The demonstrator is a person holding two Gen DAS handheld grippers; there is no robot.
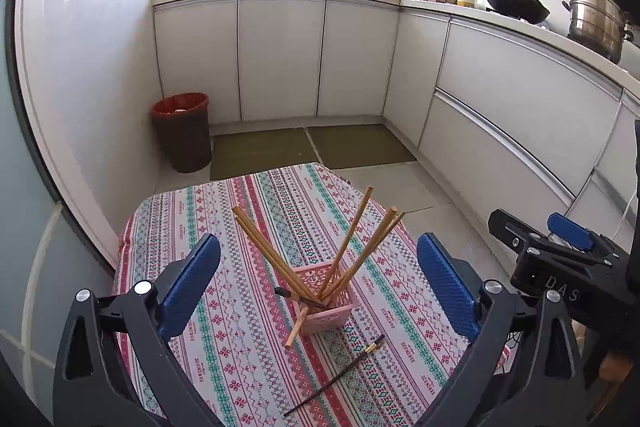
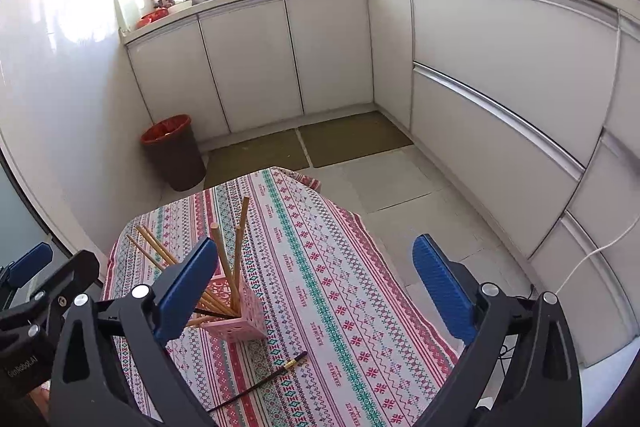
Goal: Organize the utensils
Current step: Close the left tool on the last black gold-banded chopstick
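Observation:
A pink lattice basket (image 1: 328, 311) stands on the patterned tablecloth (image 1: 240, 327) and holds several wooden chopsticks (image 1: 352, 231) leaning outward, plus one dark chopstick across its rim. One wooden chopstick (image 1: 298, 327) leans against the basket's outside. A black chopstick (image 1: 336, 375) lies on the cloth in front of it, also in the right wrist view (image 2: 260, 381). My left gripper (image 1: 320, 283) is open and empty, above the basket. My right gripper (image 2: 316, 287) is open and empty, to the right of the basket (image 2: 240, 323). The chopsticks (image 2: 236, 255) show there too.
A brown bin with a red liner (image 1: 182, 131) stands on the floor beyond the table. White kitchen cabinets (image 1: 280, 55) run behind and along the right, with a wok (image 1: 516, 3) and a steel pot (image 1: 596, 19) on the counter. The right gripper's body (image 1: 560, 255) shows at the right.

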